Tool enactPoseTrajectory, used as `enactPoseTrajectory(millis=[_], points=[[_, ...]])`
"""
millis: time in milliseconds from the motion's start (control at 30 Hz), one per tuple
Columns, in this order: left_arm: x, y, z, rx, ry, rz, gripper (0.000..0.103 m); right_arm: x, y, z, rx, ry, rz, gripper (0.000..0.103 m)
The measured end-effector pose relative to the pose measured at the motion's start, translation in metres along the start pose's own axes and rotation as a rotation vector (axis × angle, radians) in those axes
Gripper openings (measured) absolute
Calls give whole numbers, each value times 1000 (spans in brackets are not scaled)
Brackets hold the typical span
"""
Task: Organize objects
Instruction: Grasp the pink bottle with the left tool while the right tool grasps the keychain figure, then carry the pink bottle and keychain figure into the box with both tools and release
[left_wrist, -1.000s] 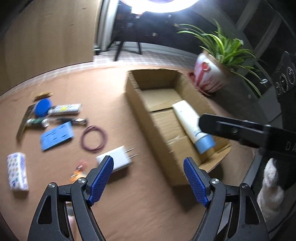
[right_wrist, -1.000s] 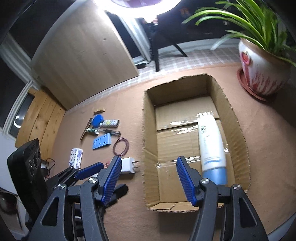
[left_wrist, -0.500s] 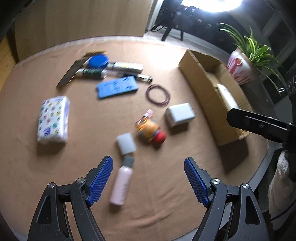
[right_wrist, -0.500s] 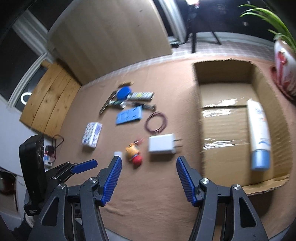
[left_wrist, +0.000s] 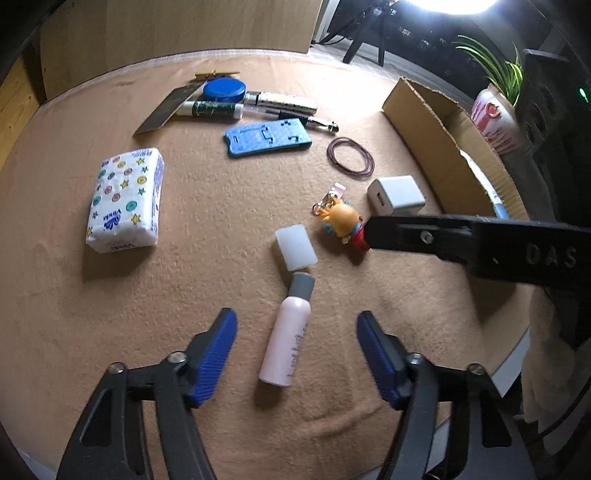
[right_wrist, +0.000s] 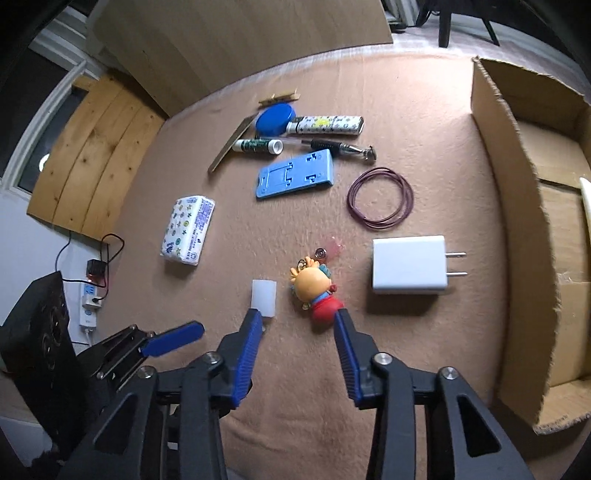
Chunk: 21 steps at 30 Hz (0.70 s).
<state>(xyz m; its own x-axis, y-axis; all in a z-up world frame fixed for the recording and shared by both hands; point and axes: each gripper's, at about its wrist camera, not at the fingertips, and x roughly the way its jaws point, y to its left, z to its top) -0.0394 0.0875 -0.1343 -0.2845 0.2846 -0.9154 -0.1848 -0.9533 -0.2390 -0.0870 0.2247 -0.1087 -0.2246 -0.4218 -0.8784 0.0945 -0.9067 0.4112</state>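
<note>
A pink bottle (left_wrist: 284, 339) with a grey top lies on the tan cloth, its loose translucent cap (left_wrist: 295, 245) just beyond it. My left gripper (left_wrist: 295, 332) hangs over the bottle, which lies between the closing jaws; the blue pads do not touch it. A small toy figure (right_wrist: 314, 291) with a red base lies beside the cap (right_wrist: 264, 297). My right gripper (right_wrist: 297, 321) is just in front of the toy, its jaws closing with nothing between the pads. Its black finger (left_wrist: 443, 236) crosses the left wrist view.
An open cardboard box (right_wrist: 517, 221) stands at the right. A white charger (right_wrist: 408, 264), a purple wire loop (right_wrist: 349, 199), a blue phone stand (right_wrist: 295, 173), a tissue pack (right_wrist: 188, 230), a blue lid (right_wrist: 275, 118) and several tubes and pens lie farther back.
Both grippers swung left, away from the box, and dropped lower over the loose items. The bottle and the toy came into view, and both pairs of jaws have narrowed.
</note>
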Motion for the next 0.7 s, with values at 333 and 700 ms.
enactPoseTrajectory(millis=[333,700], points=[[13,9,-6,-11,36,-13,37,24,13,12,-59,34,-103,33],[19,9,-7,-8,36,-26,26,37,16,18,-123,61,-214,28]])
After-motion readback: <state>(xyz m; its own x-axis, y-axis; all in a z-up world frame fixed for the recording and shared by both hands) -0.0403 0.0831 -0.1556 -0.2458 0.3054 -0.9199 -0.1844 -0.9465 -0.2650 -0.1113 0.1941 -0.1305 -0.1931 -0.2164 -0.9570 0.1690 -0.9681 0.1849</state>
